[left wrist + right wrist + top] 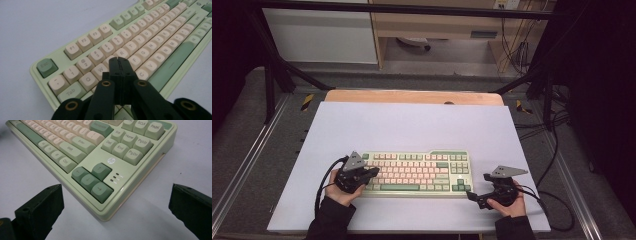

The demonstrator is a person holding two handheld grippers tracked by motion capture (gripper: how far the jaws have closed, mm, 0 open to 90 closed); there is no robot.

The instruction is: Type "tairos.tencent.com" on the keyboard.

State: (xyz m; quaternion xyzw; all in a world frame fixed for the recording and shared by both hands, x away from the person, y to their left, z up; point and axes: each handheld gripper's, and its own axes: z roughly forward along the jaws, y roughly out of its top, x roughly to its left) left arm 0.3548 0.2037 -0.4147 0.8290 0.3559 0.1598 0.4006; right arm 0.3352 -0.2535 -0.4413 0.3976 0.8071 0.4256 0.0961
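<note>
- At about 6 o'clock on the pale sheet (412, 125) that covers the table sits a green and cream keyboard (417, 172), long side running from 9 to 3 o'clock.
- The left gripper (373, 172) hangs over the keyboard's 9 o'clock end, jaws clenched tight on each other with nothing between them.
- Seen along that gripper (118, 60), the closed tips sit right over the letter keys beside the R key (121, 53); whether they press a key I cannot tell.
- The right gripper (472, 195) rests at the keyboard's 4 o'clock corner, jaws spread wide and released.
- From that gripper (116, 200), the corner with the arrow keys (92, 181) lies between the jaws, clear of both.
</note>
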